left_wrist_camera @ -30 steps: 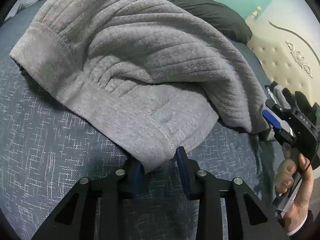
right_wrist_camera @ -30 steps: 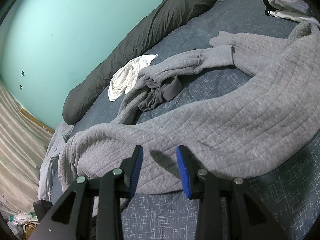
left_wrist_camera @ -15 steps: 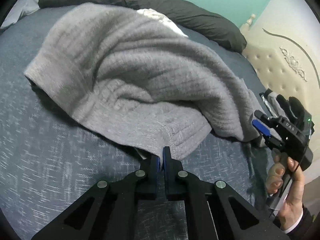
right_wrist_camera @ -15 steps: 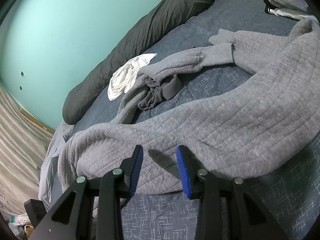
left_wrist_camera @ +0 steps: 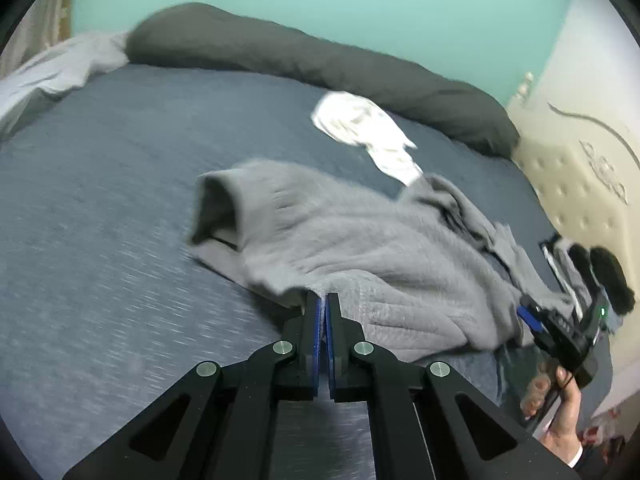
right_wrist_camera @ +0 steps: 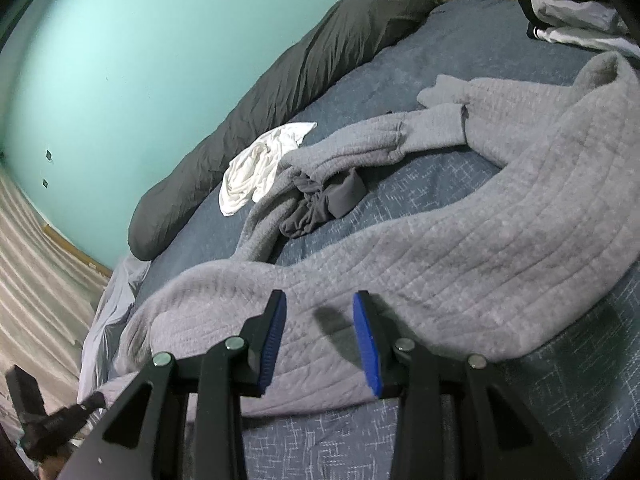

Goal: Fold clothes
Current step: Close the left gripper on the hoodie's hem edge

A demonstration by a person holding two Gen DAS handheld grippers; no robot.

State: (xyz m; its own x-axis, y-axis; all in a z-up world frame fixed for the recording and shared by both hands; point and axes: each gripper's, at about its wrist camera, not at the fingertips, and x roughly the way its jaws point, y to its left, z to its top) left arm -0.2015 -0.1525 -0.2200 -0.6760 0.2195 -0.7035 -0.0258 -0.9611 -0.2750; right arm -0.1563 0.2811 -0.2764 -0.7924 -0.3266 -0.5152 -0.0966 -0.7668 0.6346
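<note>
A grey quilted sweater (left_wrist_camera: 360, 248) lies crumpled across the dark blue bed (left_wrist_camera: 100, 200). My left gripper (left_wrist_camera: 323, 300) is shut on the sweater's near hem edge, and the cloth rises to its tips. In the right wrist view the same sweater (right_wrist_camera: 480, 248) stretches across the bed, its sleeves trailing toward the far side. My right gripper (right_wrist_camera: 320, 300) stands open just over the sweater's body with nothing between its blue pads. A hand holds that right gripper (left_wrist_camera: 532, 320) at the sweater's right end.
A white garment (left_wrist_camera: 360, 128) and a long dark grey bolster (left_wrist_camera: 320, 60) lie toward the far side. A small dark grey garment (right_wrist_camera: 320, 204) sits by the sleeves. Black and white clothes (right_wrist_camera: 568, 12) are piled near the cream headboard (left_wrist_camera: 580, 168).
My left gripper went from open around the hem to shut on it, then drew back with the cloth, bunching the sweater. The right gripper has stayed open and almost still.
</note>
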